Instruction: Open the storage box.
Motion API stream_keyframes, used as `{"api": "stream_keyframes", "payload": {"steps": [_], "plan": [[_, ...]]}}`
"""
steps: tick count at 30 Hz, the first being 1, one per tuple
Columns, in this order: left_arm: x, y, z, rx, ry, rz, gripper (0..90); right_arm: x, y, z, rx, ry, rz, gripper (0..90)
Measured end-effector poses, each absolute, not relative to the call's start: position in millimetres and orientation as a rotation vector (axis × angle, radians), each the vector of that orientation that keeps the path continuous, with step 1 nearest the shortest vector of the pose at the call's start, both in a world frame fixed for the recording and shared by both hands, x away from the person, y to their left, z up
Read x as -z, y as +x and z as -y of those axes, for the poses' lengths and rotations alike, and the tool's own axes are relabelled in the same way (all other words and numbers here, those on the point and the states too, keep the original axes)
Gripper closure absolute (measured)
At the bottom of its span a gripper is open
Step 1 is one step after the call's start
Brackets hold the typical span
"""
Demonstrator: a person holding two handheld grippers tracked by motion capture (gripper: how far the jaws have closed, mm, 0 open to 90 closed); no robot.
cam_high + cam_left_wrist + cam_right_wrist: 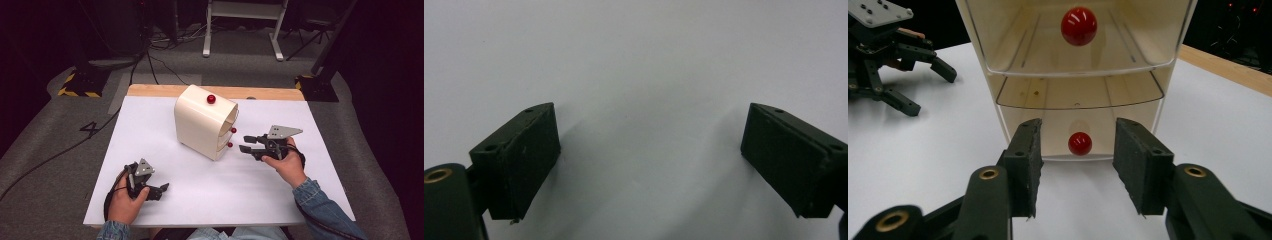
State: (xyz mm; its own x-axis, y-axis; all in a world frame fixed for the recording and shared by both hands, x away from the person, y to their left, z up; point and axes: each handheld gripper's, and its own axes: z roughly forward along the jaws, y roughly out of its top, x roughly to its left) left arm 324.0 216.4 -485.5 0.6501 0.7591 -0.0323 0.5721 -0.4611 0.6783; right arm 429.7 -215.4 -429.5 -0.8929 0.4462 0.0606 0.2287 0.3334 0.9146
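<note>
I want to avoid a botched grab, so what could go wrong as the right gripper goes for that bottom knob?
1. The lower red knob is small; the right gripper, open and short of it, could close off-centre and slip.
2. The drawer unit stands free while the left gripper rests apart, so pulling may drag it.

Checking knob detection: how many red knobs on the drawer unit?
3. One on top of the drawer unit at; two on its drawer fronts, upper, lower. Others may hide on unseen sides.

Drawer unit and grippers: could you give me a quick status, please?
Right gripper open, lined up on bottom drawer's red knob, not touching. Left gripper open, empty, over table. Path clear.
</note>
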Motion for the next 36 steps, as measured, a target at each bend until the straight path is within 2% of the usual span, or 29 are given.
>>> {"api": "stream_keyframes", "payload": {"steps": [11,22,25,36], "plan": [[486,324,-216,-0.361,2.197,-1.029,9.0,457,445,194,-1.557,0.614,-2.429,61.5],[485,324,-216,-0.366,2.201,-1.023,9.0,467,450,185,-1.529,0.573,-2.443,67.7],[485,324,-217,-0.369,2.203,-1.021,9.0,469,450,184,-1.513,0.568,-2.448,73.4],[485,324,-216,-0.365,2.202,-1.024,9.0,469,447,186,-1.509,0.565,-2.429,74.6]]}}
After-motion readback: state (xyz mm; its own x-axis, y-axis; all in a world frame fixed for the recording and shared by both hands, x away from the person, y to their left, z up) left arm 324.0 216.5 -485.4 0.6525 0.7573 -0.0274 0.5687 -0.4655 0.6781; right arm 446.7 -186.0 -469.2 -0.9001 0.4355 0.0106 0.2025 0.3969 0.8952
